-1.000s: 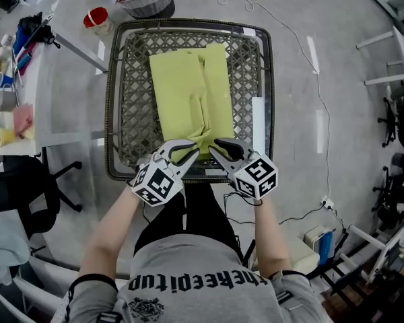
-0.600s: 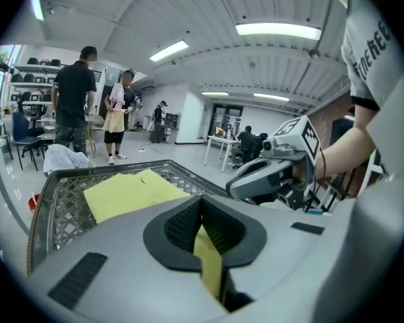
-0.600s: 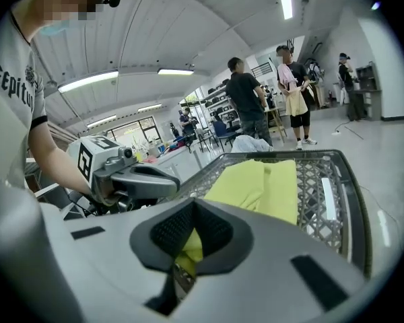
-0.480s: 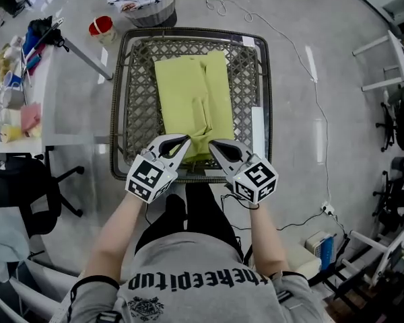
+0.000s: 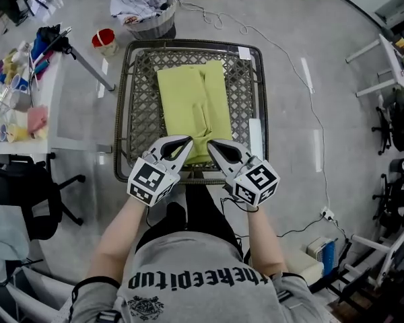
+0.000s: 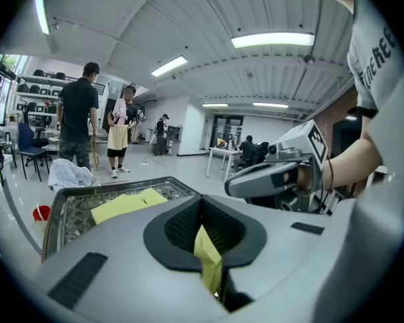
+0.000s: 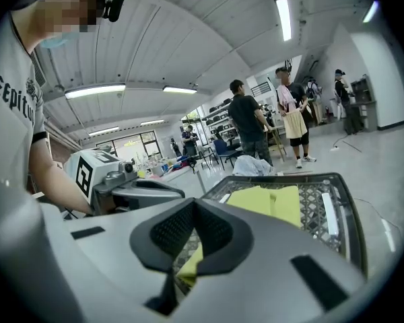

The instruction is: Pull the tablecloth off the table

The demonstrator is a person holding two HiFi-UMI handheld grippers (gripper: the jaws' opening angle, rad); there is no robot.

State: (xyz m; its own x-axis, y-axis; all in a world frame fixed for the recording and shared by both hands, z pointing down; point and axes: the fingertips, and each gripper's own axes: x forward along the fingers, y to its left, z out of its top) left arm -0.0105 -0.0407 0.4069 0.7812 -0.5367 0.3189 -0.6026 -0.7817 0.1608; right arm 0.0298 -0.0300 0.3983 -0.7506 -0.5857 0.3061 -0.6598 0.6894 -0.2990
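The left gripper [image 5: 184, 142] and right gripper [image 5: 211, 143] are both pinching the near edge of the tablecloth [image 5: 192, 99]. It is stretching toward 12 o'clock on the table [image 5: 123, 113], so I think the pull goes toward 6.

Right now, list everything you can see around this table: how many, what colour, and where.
tablecloth: one, yellow-green, creased, along the table's middle
table: one, dark woven lattice, before the person
bucket: one, red, floor by the far left corner
laundry basket: one, grey, floor beyond the table
side table: one, white, left, cluttered
office chair: one, black, lower left
bystanders: at least three, far across the room
left tongs: one, grey-white, shut on the tablecloth's near edge
right tongs: one, grey-white, likewise
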